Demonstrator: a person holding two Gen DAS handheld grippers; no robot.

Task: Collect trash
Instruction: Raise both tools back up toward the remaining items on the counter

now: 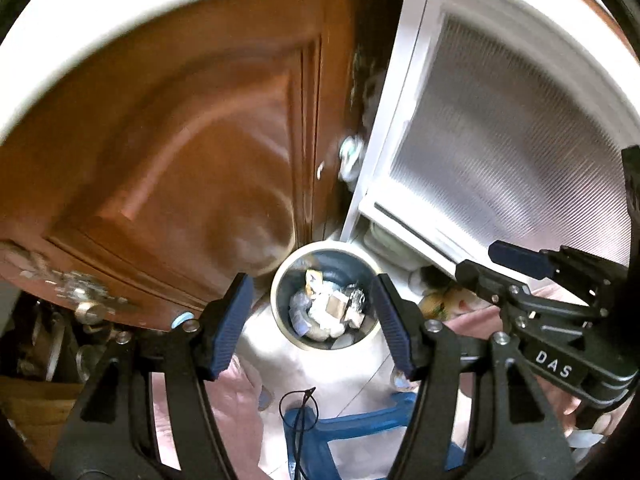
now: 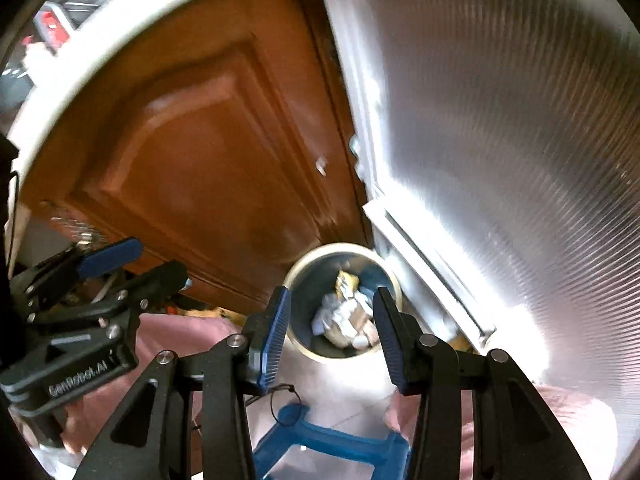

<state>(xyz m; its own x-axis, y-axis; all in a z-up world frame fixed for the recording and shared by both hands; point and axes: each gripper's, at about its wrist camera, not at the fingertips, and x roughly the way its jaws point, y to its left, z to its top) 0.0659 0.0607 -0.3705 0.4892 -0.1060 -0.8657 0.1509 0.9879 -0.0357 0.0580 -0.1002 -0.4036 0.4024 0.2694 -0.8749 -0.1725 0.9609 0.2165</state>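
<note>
Left wrist view, largest thing first: a brown panelled door [image 1: 192, 152] fills the left and middle, with a brass lock [image 1: 86, 300] low on its left edge. To its right stands a white-framed panel [image 1: 500, 140] of ribbed frosted glass, tilted in the fisheye. Pink cloth [image 1: 224, 404] lies low on both sides, and a blue plastic frame [image 1: 360, 420] sits on the pale floor [image 1: 340, 376] at the bottom, with a thin black cord loop [image 1: 298, 404] just beside it.

At the foot of the door, in the corner it makes with the glass panel, stands a round bin [image 1: 280, 312] with a pale rim. Inside it lies the trash [image 1: 328, 308]: crumpled white paper, foil and a yellow wrapper, piled on the bottom.

Both grippers hang above the bin, pointing down at it. The left gripper [image 1: 316, 320] has its blue-padded fingers [image 1: 234, 320] wide apart with nothing between them; the bin shows through the gap. The right gripper [image 1: 492, 264] enters this view from the right edge, and its own camera shows the right gripper [image 2: 330, 328] likewise spread and empty, framing the bin [image 2: 298, 344] and trash [image 2: 344, 316]. The left gripper [image 2: 156, 260] appears there at the left edge, fingers parted.

Both views are blurred.
</note>
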